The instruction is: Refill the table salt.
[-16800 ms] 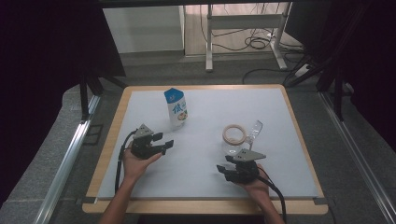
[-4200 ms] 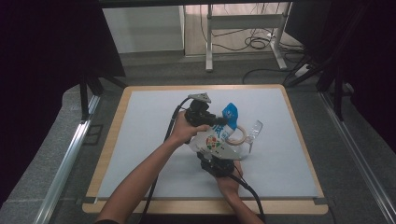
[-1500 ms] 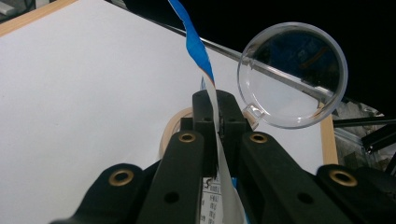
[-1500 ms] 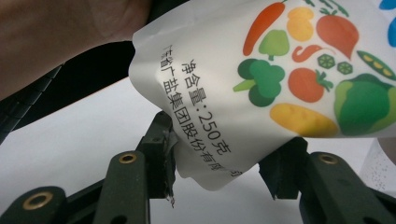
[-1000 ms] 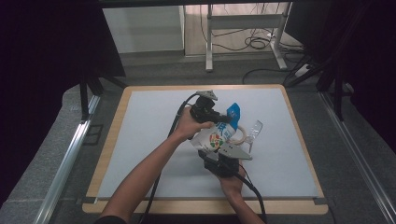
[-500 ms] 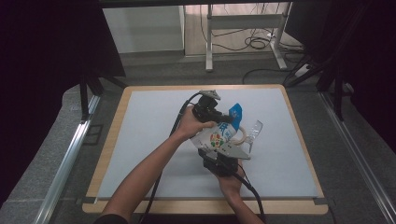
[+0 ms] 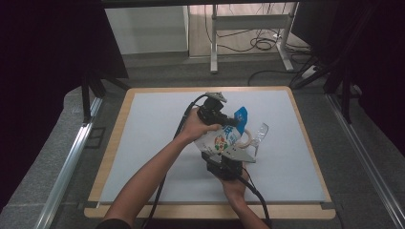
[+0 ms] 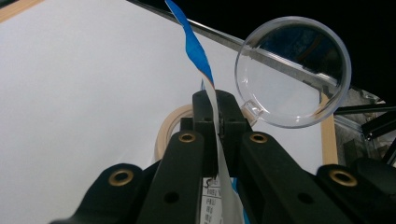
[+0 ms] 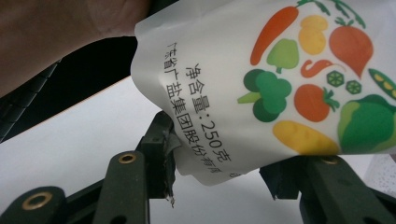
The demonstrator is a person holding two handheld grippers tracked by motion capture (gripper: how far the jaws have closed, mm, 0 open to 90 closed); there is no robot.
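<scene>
A white pouch (image 7: 220, 139) printed with vegetables hangs tilted over the middle of the table, its blue top (image 7: 241, 116) pointing to the back right. My left gripper (image 7: 230, 119) is shut on that top, and in the left gripper view its jaws (image 8: 215, 105) pinch the thin blue-and-white edge (image 8: 194, 46). From the front, my right gripper (image 7: 224, 155) holds the pouch's lower end. In the right gripper view the pouch (image 9: 280, 70) sits between the spread jaws of that gripper (image 9: 219, 163), and the left pad (image 9: 161, 140) presses its bottom corner.
A beige tape roll (image 7: 249, 140) and a clear round plastic lid (image 7: 261, 133) lie on the white mat (image 7: 153, 124) just right of the pouch. The lid (image 8: 292, 74) and the tape roll (image 8: 173, 122) sit beyond the left jaws. A wooden rim (image 7: 114, 143) borders the mat.
In the oldest frame the pouch stood upright at the back and both grippers rested near the front. Now both hold it mid-table. Nothing has visibly moved over the last second.
</scene>
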